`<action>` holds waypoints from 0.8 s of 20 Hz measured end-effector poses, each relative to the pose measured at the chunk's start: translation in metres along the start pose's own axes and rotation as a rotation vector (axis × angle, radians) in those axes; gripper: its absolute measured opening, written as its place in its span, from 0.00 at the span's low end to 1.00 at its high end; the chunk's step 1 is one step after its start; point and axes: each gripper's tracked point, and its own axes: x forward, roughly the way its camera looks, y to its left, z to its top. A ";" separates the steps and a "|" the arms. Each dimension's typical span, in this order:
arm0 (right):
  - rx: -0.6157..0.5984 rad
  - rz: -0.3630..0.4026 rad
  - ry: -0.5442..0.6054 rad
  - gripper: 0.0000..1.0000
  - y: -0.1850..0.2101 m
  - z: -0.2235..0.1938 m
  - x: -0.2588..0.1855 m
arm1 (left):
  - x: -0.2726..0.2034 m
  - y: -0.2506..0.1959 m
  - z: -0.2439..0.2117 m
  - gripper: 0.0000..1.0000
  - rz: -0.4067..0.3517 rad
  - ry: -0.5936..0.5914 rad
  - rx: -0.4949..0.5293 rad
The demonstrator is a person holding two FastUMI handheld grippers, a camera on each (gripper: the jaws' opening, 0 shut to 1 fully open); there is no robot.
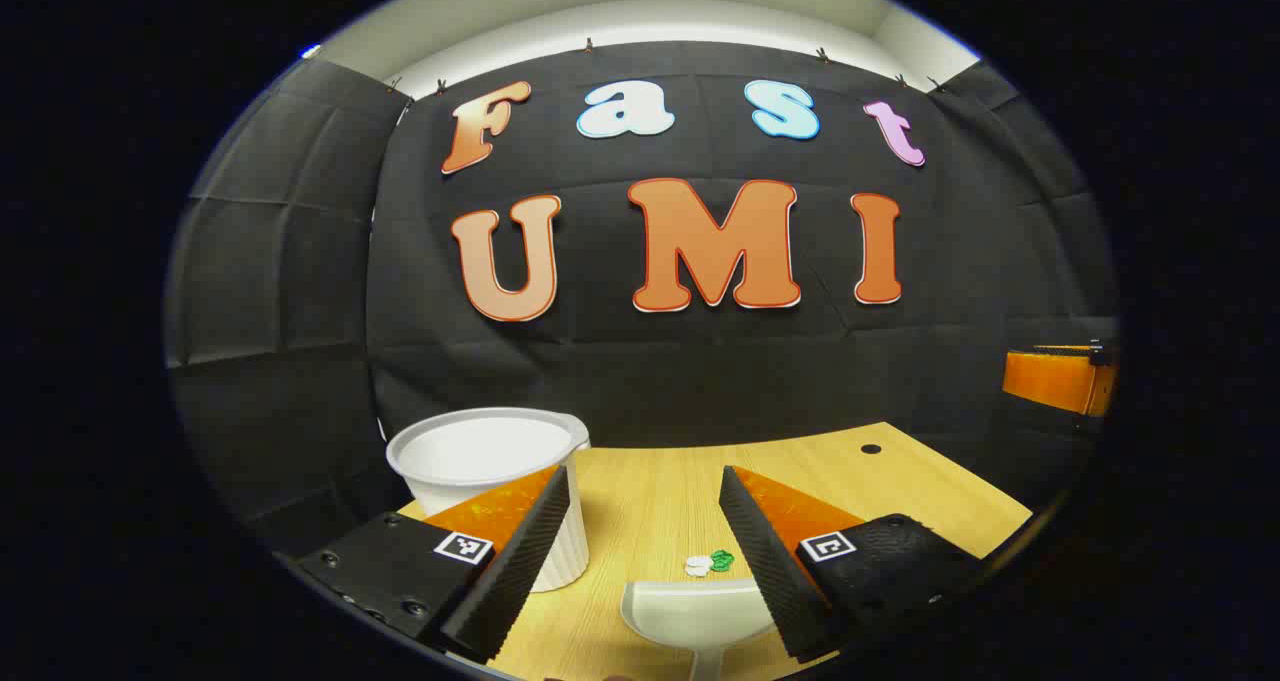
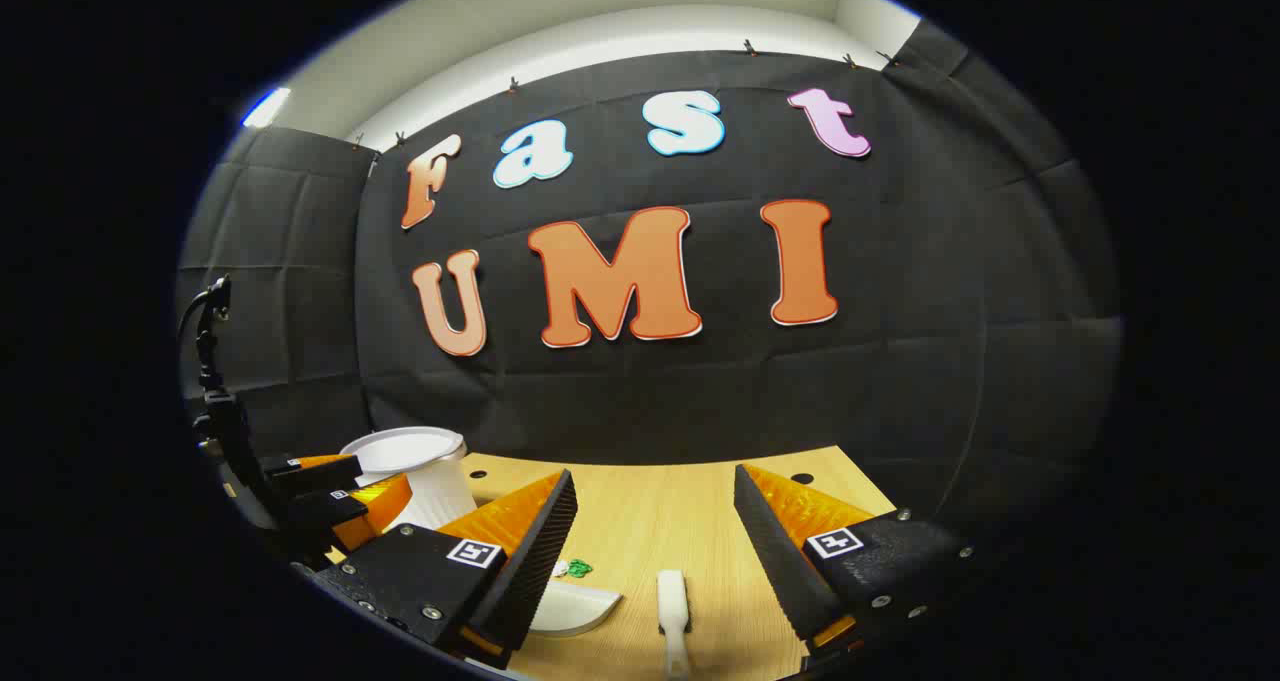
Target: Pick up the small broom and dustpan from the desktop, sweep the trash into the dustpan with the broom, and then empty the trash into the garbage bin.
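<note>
Now both our grippers, left (image 1: pixel 645 551) and right (image 2: pixel 655 556), hang open and hold nothing. If we grab crooked, the dustpan (image 1: pixel 697 613) or broom (image 2: pixel 673 611) could slip and scatter the trash (image 1: pixel 709 563).

dustpan handle: the dustpan (image 1: pixel 695 613) runs off the left gripper view at 6 o'clock.
dustpan, right gripper view: its left part sits behind a finger.
broom (image 2: pixel 673 609): cut off at 6 o'clock.
trash (image 1: pixel 708 563): too small to identify.
bin (image 1: pixel 490 461): base hidden by a finger.
</note>
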 end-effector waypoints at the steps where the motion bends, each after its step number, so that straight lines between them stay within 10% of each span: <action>1: 0.004 0.006 -0.002 0.95 -0.003 0.000 -0.001 | -0.002 -0.002 0.005 0.96 0.007 -0.009 0.004; 16: -0.026 -0.100 -0.063 0.95 -0.037 0.015 -0.021 | 0.001 -0.023 0.015 0.95 -0.053 -0.020 -0.026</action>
